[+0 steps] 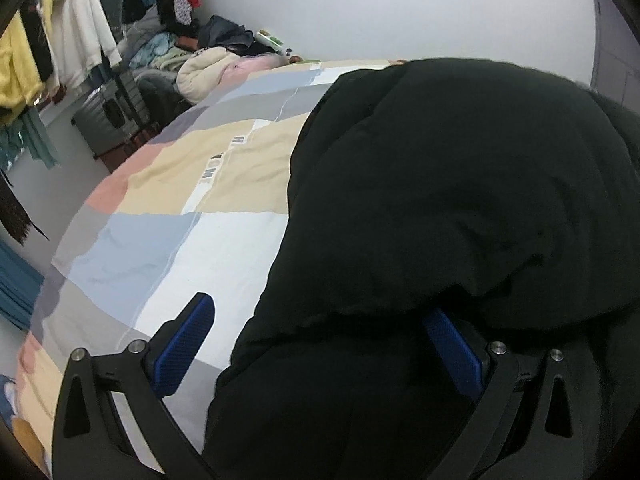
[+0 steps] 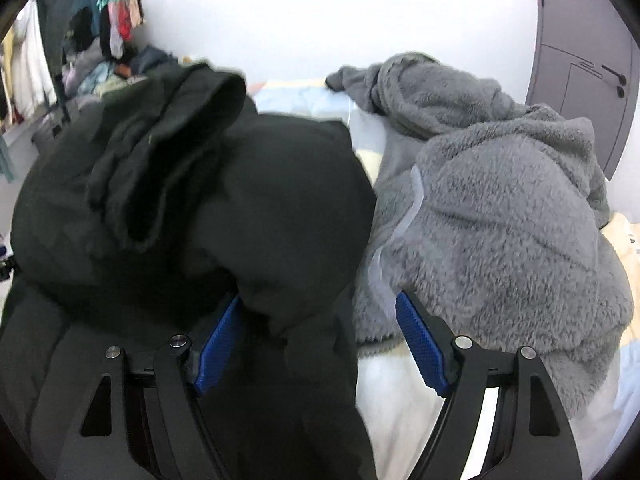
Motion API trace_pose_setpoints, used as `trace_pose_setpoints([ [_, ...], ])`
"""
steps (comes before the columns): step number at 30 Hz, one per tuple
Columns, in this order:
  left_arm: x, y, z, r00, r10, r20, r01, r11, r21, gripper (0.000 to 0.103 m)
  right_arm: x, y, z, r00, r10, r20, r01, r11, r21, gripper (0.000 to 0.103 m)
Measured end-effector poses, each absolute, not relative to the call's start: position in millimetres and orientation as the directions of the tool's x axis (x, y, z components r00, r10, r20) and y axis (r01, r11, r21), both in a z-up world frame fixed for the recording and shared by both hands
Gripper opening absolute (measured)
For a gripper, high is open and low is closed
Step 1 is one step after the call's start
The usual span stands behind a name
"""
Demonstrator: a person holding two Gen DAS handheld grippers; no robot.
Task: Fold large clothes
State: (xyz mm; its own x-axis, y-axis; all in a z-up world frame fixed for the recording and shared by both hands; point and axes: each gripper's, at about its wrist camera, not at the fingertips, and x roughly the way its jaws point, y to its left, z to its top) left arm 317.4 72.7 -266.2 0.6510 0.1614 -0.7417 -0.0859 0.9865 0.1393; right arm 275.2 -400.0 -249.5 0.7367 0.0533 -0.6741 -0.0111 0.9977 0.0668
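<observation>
A large black padded jacket (image 1: 460, 200) lies bunched on the bed and fills the right of the left wrist view. It also shows in the right wrist view (image 2: 192, 200), with a sleeve cuff folded on top. My left gripper (image 1: 320, 320) is open, jaws wide apart. Its left finger is over the bedspread and its right finger is tucked under a fold of the jacket. My right gripper (image 2: 320, 312) is open over the jacket's right edge. A fold of black cloth hangs between its blue pads (image 2: 420, 344), not pinched.
A grey fleece garment (image 2: 500, 200) lies heaped on the bed right of the jacket. The patchwork bedspread (image 1: 168, 216) shows to the left. Clothes piles and hanging clothes (image 1: 72, 32) stand beyond the bed's far left. A grey door (image 2: 580, 60) is at far right.
</observation>
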Motion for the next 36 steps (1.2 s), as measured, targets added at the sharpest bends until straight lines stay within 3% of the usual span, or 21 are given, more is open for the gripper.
trace_pose_setpoints([
  [9,332.5,89.6,-269.2,0.654,0.189,-0.732,-0.171,0.980,0.100,0.103,274.9,-401.1,-234.0,0.800,0.048,-0.597,0.006,0.996,0.088,0.076],
  [17,337.3,122.3,-274.7,0.628,0.191,-0.754,-0.285,0.959,0.005,0.103,285.9,-415.5,-248.4,0.777,0.039,-0.628,0.061,0.989,0.137,0.076],
  [22,326.9,124.7,-263.3,0.612,0.072,-0.787,-0.216,0.973,-0.078,0.103,269.8,-405.3,-233.9,0.752,0.064,-0.656,0.056,0.985,0.161,0.075],
  [25,300.9,116.7,-234.7,0.658,0.009,-0.753,-0.126,0.987,-0.098,0.103,242.0,-389.4,-208.0,0.772,0.107,-0.626,0.014,0.983,0.185,0.076],
  [28,281.5,102.2,-201.4,0.731,-0.067,-0.679,-0.039,0.990,-0.139,0.103,221.0,-361.3,-172.7,0.828,0.158,-0.538,-0.059,0.979,0.197,0.076],
  [31,294.9,84.3,-180.5,0.757,-0.128,-0.641,0.011,0.983,-0.183,0.103,234.7,-330.2,-149.1,0.856,0.169,-0.488,-0.112,0.983,0.144,0.076],
  [36,347.7,48.0,-173.3,0.767,-0.178,-0.616,0.067,0.978,-0.200,0.102,294.7,-291.6,-149.3,0.841,0.202,-0.502,-0.152,0.979,0.139,0.076],
])
